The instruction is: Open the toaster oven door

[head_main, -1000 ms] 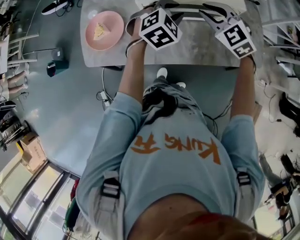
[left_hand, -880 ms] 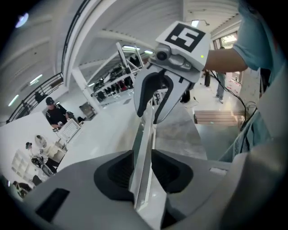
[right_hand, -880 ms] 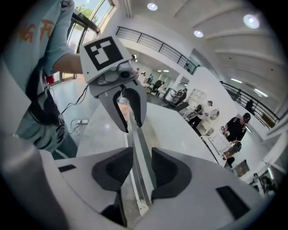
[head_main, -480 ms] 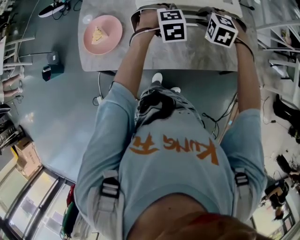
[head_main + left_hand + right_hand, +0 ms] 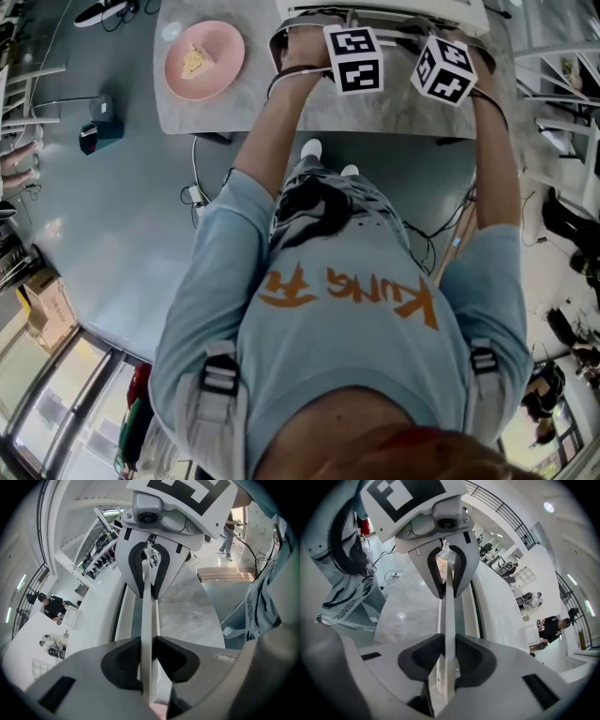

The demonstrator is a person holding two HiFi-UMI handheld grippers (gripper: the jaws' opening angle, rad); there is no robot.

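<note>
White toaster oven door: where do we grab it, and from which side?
Take the slim white handle bar fronting the white toaster oven. Come from in front and above, jaws straddling its thin section. It is long and straight, with room for two grips: left tool and right tool, jaws just closed further, pinch it side by side.

Person: light blue T-shirt (image 5: pixel 347 309) with orange lettering on it; grey shoulder straps (image 5: pixel 217 375) with black buckles; black-and-white patterned trousers (image 5: pixel 319 202); white shoes (image 5: pixel 312 148). Black cable loops (image 5: pixel 277 80) at the wrists. Left gripper (image 5: pixel 147 656) and right gripper (image 5: pixel 447 660): pale grey moulded shells, black pads on the jaws, each topped by a white cube (image 5: pixel 354 58) with black square markers. Both sets of jaws have just been closing, with the white handle (image 5: pixel 146 616) between them.
</note>
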